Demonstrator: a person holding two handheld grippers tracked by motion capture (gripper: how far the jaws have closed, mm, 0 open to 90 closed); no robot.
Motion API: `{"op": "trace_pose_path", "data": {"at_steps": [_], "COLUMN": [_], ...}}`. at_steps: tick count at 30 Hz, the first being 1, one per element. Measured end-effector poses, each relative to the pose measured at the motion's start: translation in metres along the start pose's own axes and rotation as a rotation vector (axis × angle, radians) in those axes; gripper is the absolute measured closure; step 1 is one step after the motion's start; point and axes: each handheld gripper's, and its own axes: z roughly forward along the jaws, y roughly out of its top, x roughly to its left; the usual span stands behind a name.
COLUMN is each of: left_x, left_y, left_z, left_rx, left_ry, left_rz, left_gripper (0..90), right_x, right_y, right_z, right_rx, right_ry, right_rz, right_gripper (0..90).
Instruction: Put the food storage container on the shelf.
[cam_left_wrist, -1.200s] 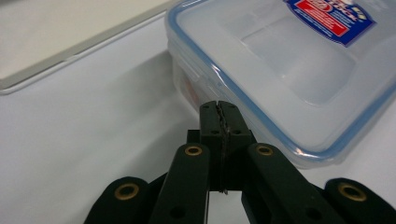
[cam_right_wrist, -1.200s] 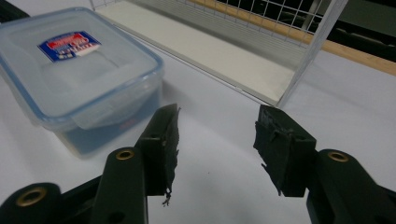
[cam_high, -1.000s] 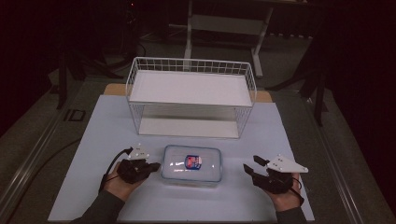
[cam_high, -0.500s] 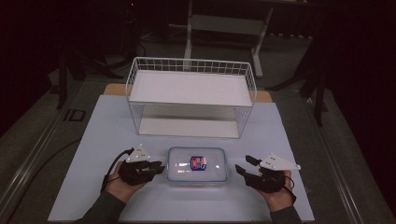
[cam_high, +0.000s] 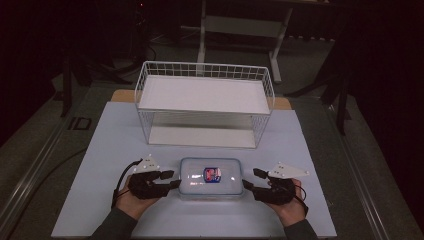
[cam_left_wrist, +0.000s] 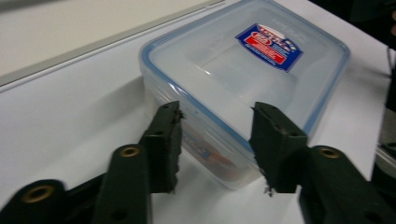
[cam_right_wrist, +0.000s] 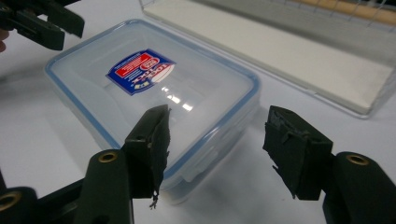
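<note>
Container (cam_high: 211, 177), clear, blue-rimmed, lidded.

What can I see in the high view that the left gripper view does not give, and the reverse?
High view: the white wire basket behind the box, and both forearms at the table's near edge. Left gripper view: the box's near corner between the left hand-held gripper, whose jaws have just been opening, and red-orange contents low inside. Shared: the clear plastic box with its blue-rimmed lid and red-blue label.

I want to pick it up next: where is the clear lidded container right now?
In the high view the container sits on the table's near edge, between the left gripper and right gripper, before the wire rack.
</note>
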Motion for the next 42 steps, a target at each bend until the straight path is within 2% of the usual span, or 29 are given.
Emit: {"op": "trace_pose_path", "data": {"at_steps": [2, 5, 9, 16, 21, 26, 30, 37, 42], "left_x": [-0.001, -0.002, 0.001, 0.008, 0.014, 0.02, 0.021, 0.025, 0.03], "left_y": [0.0, 0.0, 0.002, 0.004, 0.004, 0.004, 0.004, 0.003, 0.002], "left_z": [0.001, 0.006, 0.011, 0.018, 0.021, 0.028, 0.03, 0.032, 0.034], "left_rx": [0.002, 0.014, 0.008, -0.005, -0.01, -0.002, 0.002, 0.021, 0.035], "left_ry": [0.009, 0.033, 0.03, 0.001, -0.021, -0.088, -0.093, -0.1, -0.141], "left_rz": [-0.002, -0.019, -0.042, -0.11, -0.152, -0.217, -0.228, -0.296, -0.351], "left_gripper": [46.3, 42.2, 41.7, 41.1, 39.7, 38.3, 34.0, 27.6, 26.3], "right_x": [0.0, -0.003, -0.008, -0.017, -0.022, -0.026, -0.03, -0.035, -0.038], "right_y": [0.0, 0.001, 0.0, 0.0, -0.001, -0.001, -0.002, -0.004, -0.006], "right_z": [0.0, 0.007, 0.011, 0.023, 0.032, 0.038, 0.041, 0.043, 0.045], "right_rx": [0.0, 0.02, 0.03, 0.064, 0.094, 0.11, 0.127, 0.139, 0.161], "right_ry": [0.0, 0.027, 0.043, 0.1, 0.128, 0.169, 0.195, 0.225, 0.252], "right_rz": [0.0, 0.032, 0.064, 0.156, 0.205, 0.275, 0.324, 0.379, 0.424], "right_gripper": [39.0, 38.1, 40.0, 42.2, 42.8, 38.8, 36.5, 33.8, 31.7]}}
